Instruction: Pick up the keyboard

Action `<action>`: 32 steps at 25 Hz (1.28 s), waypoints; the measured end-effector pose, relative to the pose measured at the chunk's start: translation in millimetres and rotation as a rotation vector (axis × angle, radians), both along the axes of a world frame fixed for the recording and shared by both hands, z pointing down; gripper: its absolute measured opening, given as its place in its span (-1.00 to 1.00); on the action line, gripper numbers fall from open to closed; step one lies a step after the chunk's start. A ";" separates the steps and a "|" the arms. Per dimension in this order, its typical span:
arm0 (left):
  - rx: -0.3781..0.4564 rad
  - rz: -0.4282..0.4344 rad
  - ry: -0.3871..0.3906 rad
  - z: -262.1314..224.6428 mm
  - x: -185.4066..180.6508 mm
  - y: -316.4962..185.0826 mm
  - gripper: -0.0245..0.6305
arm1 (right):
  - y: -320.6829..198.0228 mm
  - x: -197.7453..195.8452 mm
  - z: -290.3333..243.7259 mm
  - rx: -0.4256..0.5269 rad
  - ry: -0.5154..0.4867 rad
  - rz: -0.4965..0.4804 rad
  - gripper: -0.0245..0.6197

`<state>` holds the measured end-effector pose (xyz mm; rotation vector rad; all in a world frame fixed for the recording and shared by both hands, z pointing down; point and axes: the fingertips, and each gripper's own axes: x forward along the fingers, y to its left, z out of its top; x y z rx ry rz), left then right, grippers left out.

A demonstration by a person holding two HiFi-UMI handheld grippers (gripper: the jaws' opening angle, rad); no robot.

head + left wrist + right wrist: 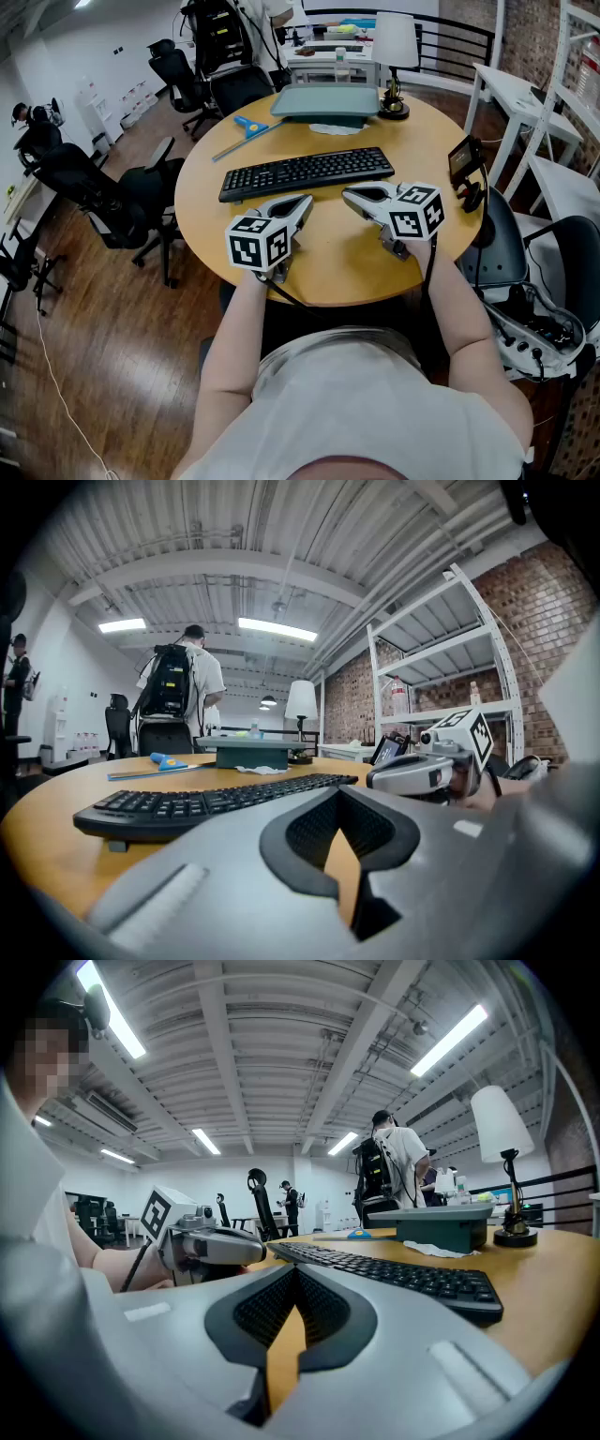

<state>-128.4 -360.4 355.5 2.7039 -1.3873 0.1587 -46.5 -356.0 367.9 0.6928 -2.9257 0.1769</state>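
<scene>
Our left gripper (342,829) has its fingers pressed together, with only a thin sliver of the desk (349,255) showing between the pads and nothing caught there. Our right gripper (292,1302) looks the same: fingers together and holding nothing. Both grippers hang low over the desk, close side by side and nearly level, with their tips angled toward each other.

Just beyond those tips lies the keyboard (307,172), black and flat on the round wooden top. It runs across in front of us, its right end a little farther away than its left. From the head view a narrow strip of bare desk seems to separate it from both grippers, so we judge it untouched.

Farther back sit a grey-green box (323,103), a blue-handled tool (248,125) and a lamp (394,52). A small screen (464,161) stands at the right edge.

By our reckoning the task has barely begun. The keyboard has not been gripped or raised. We still have to spread the fingers, bring them onto the keyboard, pinch it and lift it clear.
</scene>
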 end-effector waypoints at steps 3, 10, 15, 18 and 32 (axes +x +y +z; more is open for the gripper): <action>0.072 -0.036 -0.026 -13.4 -7.1 -3.1 -0.92 | -2.2 0.6 -3.5 0.005 0.001 0.003 -0.92; 0.258 -0.200 -0.501 -16.7 -26.7 -18.6 -0.92 | -3.9 1.4 -4.3 0.007 0.000 0.005 -0.92; 0.310 -0.235 -0.920 -2.6 -35.3 -35.3 -0.64 | -5.0 1.1 -6.5 0.005 -0.001 0.005 -0.92; 0.330 -0.224 -1.127 1.2 -32.8 -46.5 -0.49 | -5.7 1.1 -8.7 0.004 -0.003 0.006 -0.92; 0.320 -0.285 -1.624 41.9 -41.5 -100.0 -0.25 | -2.6 1.9 -2.9 -0.001 -0.002 0.005 -0.92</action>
